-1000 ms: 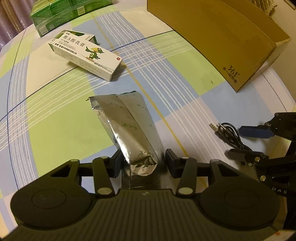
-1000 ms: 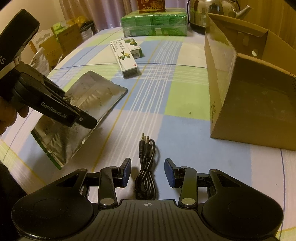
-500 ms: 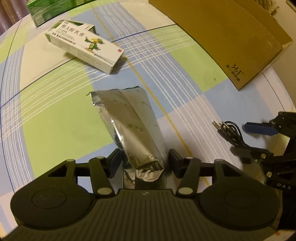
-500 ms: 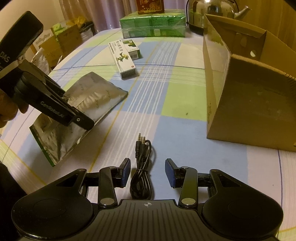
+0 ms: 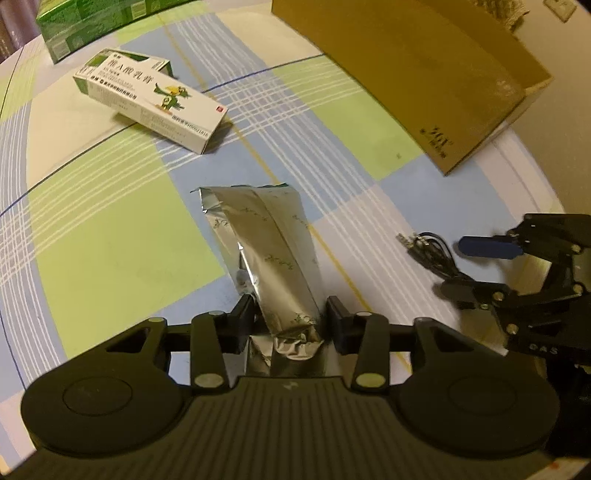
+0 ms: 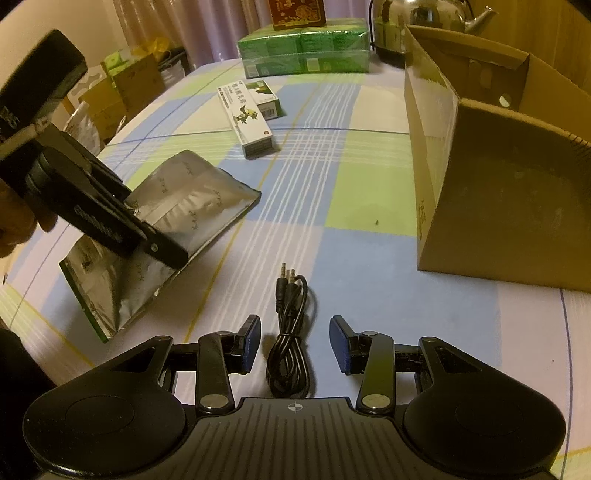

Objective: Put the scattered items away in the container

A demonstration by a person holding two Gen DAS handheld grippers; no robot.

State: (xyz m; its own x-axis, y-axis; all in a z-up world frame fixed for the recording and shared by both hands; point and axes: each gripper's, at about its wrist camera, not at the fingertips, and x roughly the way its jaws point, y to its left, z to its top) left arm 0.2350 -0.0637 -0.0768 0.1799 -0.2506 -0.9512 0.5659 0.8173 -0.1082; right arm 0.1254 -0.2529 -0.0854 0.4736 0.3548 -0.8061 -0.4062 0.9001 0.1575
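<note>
My left gripper [image 5: 290, 319] is shut on the near end of a silver foil pouch [image 5: 266, 251], which lifts off the checked tablecloth; the pouch also shows in the right wrist view [image 6: 177, 221], pinched by that gripper [image 6: 159, 247]. My right gripper [image 6: 295, 341] is open, its blue pads on either side of a coiled black audio cable [image 6: 291, 332] lying on the cloth. The cable shows in the left wrist view [image 5: 428, 251] beside the right gripper [image 5: 469, 266]. The open cardboard box [image 6: 480, 177] stands at the right.
A white medicine carton [image 5: 151, 99] rests on a smaller green box [image 6: 266, 99] farther back. Stacked green packs [image 6: 306, 51] and a steel kettle [image 6: 424, 26] stand at the far edge. The round table's edge curves close on the right [image 5: 532, 177].
The left gripper has raised the pouch's near end slightly and the view has shifted. The right gripper has crept forward, so the cable lies deeper between its open fingers.
</note>
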